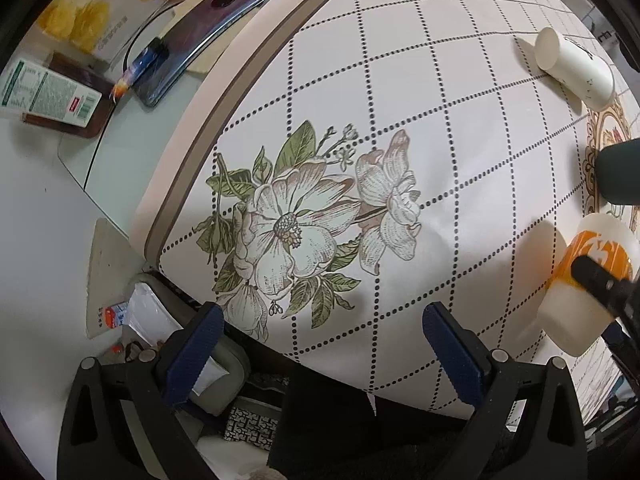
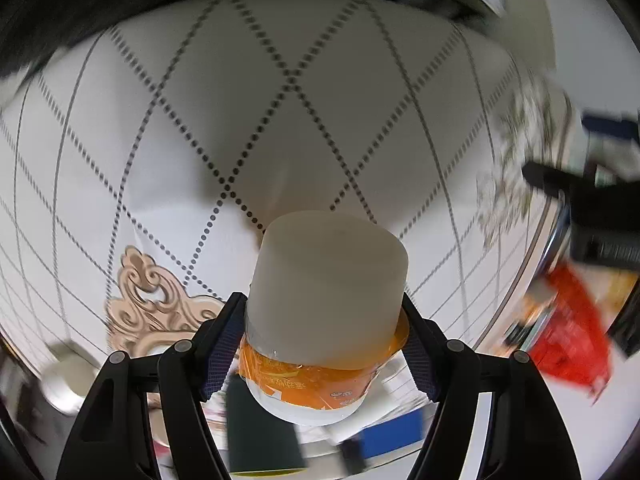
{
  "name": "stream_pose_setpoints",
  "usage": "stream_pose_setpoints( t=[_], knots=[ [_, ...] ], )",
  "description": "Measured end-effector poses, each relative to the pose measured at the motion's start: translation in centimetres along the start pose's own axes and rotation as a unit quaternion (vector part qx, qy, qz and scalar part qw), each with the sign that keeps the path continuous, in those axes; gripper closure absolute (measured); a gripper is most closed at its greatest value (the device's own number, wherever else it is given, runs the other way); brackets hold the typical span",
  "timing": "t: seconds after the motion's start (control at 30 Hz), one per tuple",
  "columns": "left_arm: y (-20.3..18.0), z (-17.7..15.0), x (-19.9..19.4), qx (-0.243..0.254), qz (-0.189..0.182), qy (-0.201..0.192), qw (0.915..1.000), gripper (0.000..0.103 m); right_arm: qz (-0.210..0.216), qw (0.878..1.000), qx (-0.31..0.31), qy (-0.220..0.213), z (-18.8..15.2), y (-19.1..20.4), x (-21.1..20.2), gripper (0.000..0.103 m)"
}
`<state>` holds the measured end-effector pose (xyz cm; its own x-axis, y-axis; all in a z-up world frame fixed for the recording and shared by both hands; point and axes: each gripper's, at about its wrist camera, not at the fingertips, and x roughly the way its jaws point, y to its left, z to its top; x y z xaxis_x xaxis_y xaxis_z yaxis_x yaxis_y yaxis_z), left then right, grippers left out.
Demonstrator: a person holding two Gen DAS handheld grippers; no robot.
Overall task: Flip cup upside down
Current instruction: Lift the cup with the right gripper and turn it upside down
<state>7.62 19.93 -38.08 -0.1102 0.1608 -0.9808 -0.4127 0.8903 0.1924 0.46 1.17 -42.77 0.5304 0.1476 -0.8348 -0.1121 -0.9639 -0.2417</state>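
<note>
Right tool (image 2: 326, 344) is clenched on the cup (image 2: 326, 276), with one dark-blue ribbed pad pressed against each side of the orange band that wraps the cup's middle. We read the cup as held off the surface (image 2: 280, 128): in the right wrist view its closed white base points forward and away from the tool, while the wider rim end sits back between the fingers. In the left wrist view the same cup (image 1: 588, 280) appears at the right edge, tilted, gripped by a black finger, with no contact to the cloth visible beneath it. Motion blur across the right wrist view suggests the turn is in progress; we judge the flip as partly done, with the pick-up complete and the placement not yet made. What remains, as far as we can tell, is to finish the rotation, lower the rim onto the surface and release. Left tool (image 1: 320, 344) is released, its two blue pads spread wide with nothing between them, hovering over the near edge of the surface above the printed flower (image 1: 296, 220). Farther off, a white paper cup (image 1: 572, 68) lies on its side near the far right. Beyond the rim of the surface, a phone (image 1: 200, 40) rests on a lower ledge.
</note>
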Motion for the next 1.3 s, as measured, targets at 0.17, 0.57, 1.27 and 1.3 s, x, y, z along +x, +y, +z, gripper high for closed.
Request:
stream_pose_setpoints(
  t=[0.17,0.57,1.27,1.3],
  knots=[
    [-1.2,0.2,-0.9,0.018,0.005,-0.009,0.9998,0.001,0.055,0.991,0.124,0.018,-0.4,-2.1,0.0,0.028],
    [-4.3,0.7,-2.6,0.062,0.007,-0.024,0.9977,0.001,0.215,0.892,0.395,0.044,-3.0,-3.6,1.9,0.028],
    [-5.4,0.0,-2.5,0.103,0.012,-0.031,0.9942,0.001,0.426,0.593,0.681,0.06,-6.6,-0.6,5.4,0.028],
    [-5.4,-0.1,-2.5,0.104,0.012,-0.031,0.994,0.001,0.435,0.576,0.689,0.06,-6.8,-0.4,5.6,0.028]
  ],
)
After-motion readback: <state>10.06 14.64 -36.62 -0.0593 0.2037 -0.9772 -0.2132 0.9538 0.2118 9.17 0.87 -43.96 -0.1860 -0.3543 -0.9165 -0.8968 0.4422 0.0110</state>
